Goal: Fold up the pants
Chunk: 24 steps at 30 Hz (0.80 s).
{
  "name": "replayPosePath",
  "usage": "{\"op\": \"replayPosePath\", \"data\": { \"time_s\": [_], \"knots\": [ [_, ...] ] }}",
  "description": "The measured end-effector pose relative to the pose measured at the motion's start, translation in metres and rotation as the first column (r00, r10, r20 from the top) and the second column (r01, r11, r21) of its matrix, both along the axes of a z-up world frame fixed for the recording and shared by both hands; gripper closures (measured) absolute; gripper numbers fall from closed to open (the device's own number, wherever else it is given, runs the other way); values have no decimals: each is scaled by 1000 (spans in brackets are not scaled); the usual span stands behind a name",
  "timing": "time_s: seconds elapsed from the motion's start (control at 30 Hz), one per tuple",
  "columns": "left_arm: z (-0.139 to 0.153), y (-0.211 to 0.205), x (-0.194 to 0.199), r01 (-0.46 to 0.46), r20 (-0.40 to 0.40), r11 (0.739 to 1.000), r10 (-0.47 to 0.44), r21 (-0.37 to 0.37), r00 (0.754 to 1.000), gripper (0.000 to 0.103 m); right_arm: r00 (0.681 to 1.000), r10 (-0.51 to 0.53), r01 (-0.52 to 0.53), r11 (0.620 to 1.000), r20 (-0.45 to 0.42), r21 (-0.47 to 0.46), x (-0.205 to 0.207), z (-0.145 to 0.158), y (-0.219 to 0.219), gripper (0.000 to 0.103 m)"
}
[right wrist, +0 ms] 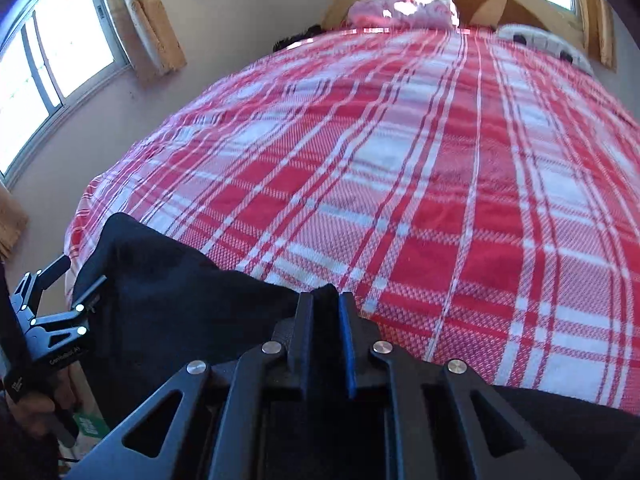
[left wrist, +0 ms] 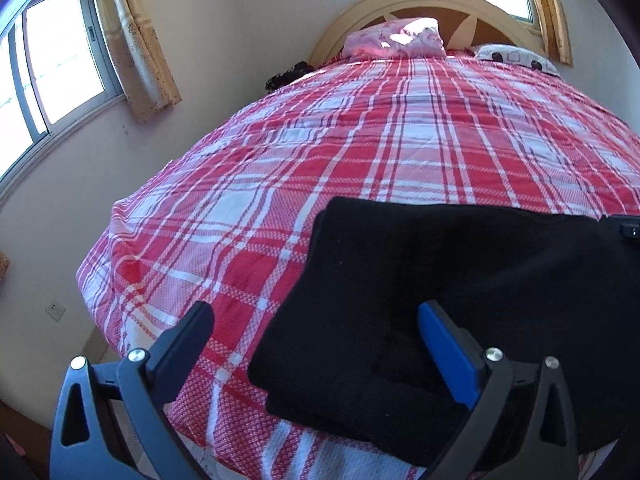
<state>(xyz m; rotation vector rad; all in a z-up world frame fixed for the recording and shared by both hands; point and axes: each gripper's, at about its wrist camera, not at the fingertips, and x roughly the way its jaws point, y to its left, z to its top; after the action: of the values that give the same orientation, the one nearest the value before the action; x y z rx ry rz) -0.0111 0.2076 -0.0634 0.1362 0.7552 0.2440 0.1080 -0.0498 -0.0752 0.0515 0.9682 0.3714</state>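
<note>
Your black pants (left wrist: pixel 460 300) lie at the near edge of the bed, on the red-and-white plaid bedspread (left wrist: pixel 340 152), and they already look gathered into a compact, layered block, so the folding seems well along. What is left, as far as these views show, is at least one more fold or a final squaring up; I judge that from the corner you have pinched, not from anything finished.

Your right gripper (right wrist: pixel 326 312) is clamped on a small peak of the black cloth, which stands up between the nearly closed fingers at the pants' far right corner. Your left gripper (left wrist: pixel 316 328) stands wide apart, one finger (left wrist: pixel 188 340) over bare bedspread and the blue-padded one over the pants, gripping nothing.

The left wrist view gives you the whole left edge of the block and its stacked layers near the bed's edge; the right wrist view hides those. The right view alone shows the pinch, and your left hand (right wrist: pixel 40 408) on its gripper beside the bed. How many layers the fabric has is hard to tell, since the black swallows the creases.
</note>
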Motion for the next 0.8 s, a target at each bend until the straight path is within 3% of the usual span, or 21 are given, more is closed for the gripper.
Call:
{"op": "replayPosePath", "data": {
  "time_s": [0.13,0.3,0.37,0.53,0.6,0.67,0.73,0.8],
  "knots": [
    [0,4,1,-14,-10,999,14,-46,1000,0,1000,-24,24,999,5,-25,1,2,-1,96],
    [-2,1,-3,-8,14,1000,8,-23,1000,0,995,-91,94,993,42,-76,15,-2,-2,98],
    [4,0,-4,0,12,1000,0,-13,1000,0,993,-115,116,993,38,-30,16,-1,-8,98],
    [33,-6,-16,48,93,997,-42,-64,995,0,966,-198,173,973,166,155,-23,41,-45,96],
    [45,-14,-17,81,130,992,-68,-94,989,0,952,-247,201,950,182,239,-42,55,-70,87],
    [53,-29,-15,132,147,986,-117,-97,982,0,926,-318,246,916,201,317,-68,66,-105,45],
    [51,-49,-9,166,134,985,-158,-53,978,0,889,-396,297,880,228,371,-93,70,-137,35],
    [47,-63,-7,187,113,982,-182,-32,977,0,843,-479,358,840,246,408,-124,73,-175,35]
  ]
}}
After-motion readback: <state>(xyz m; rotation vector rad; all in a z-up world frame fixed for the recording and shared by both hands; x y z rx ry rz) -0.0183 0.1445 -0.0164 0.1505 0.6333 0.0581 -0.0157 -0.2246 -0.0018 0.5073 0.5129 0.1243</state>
